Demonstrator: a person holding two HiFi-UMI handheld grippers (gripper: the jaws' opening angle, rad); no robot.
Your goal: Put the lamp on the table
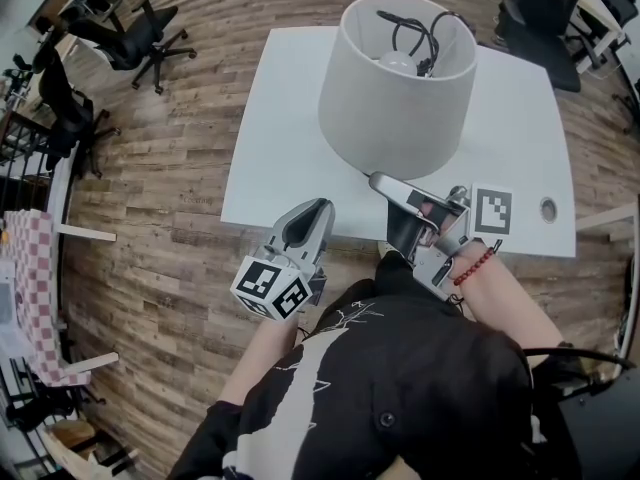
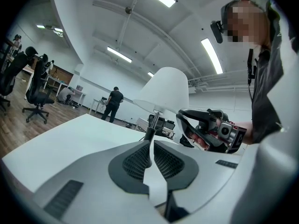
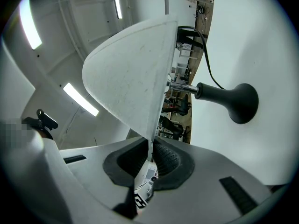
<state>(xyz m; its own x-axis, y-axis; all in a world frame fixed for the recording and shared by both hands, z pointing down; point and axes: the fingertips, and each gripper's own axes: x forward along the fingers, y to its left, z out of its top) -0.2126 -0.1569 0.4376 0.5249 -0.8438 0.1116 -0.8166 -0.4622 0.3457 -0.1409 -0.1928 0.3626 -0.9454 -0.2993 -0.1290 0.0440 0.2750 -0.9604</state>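
Note:
The lamp has a pale grey shade (image 1: 395,88) with a bulb and black cord inside, and stands over the white table (image 1: 280,168). My right gripper (image 1: 385,183) is at the shade's near lower rim. In the right gripper view the rim of the shade (image 3: 133,73) sits between the pads, and the gripper (image 3: 150,155) is shut on it. The lamp's black flared base (image 3: 238,101) meets the tabletop. My left gripper (image 1: 318,208) hovers at the table's front edge, shut and empty (image 2: 152,153), with the shade (image 2: 166,90) beyond it.
Black office chairs stand at the top left (image 1: 140,33) and the top right (image 1: 540,8). A table with a checked cloth (image 1: 30,298) is at the far left. The white table has a cable hole (image 1: 547,208) near its right front corner. A person (image 2: 113,104) stands far off.

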